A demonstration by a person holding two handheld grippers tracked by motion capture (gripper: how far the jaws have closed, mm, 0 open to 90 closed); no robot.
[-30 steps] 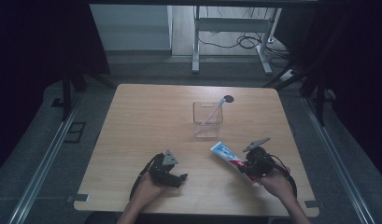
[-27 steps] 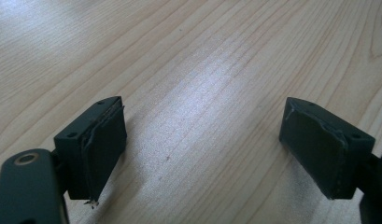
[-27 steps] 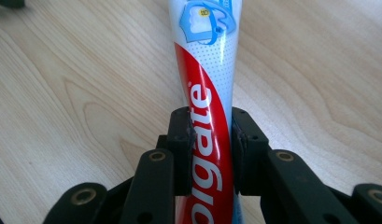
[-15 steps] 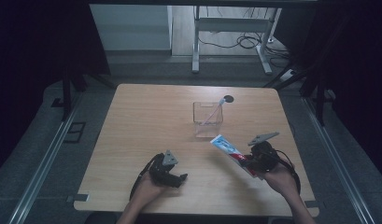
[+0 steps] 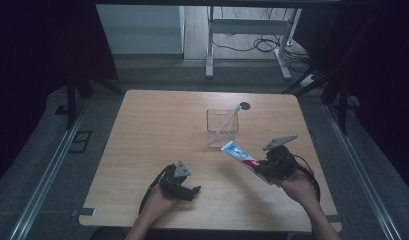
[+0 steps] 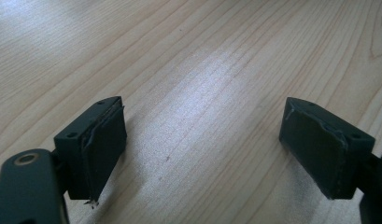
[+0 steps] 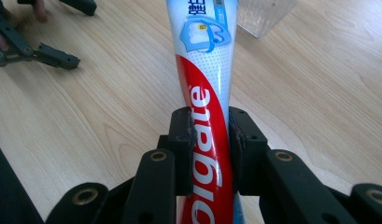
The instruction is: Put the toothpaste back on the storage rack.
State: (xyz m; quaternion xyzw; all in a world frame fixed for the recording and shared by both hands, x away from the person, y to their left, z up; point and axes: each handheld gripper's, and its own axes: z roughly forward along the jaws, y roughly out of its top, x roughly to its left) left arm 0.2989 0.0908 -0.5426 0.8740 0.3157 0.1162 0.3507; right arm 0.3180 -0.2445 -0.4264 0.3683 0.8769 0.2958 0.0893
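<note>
Right claw (image 7: 209, 140) clamped on red-white-blue toothpaste tube (image 7: 205, 93) — raised near clear plastic cup (image 5: 223, 126); left claw (image 6: 202, 149) open, empty — over pale wooden table (image 6: 202, 56).

Lab: curtained table (image 5: 142, 150), floor cables (image 5: 252, 46)

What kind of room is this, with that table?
Probably a lab or workshop recording bay: a bare wooden table ringed by dark curtains, cables on the floor, and metal floor rails.

On the table (image 5: 142, 130), the clear cup (image 5: 222, 128) stands behind the toothpaste tube (image 5: 240, 154), with a toothbrush (image 5: 229, 119) in it.
</note>
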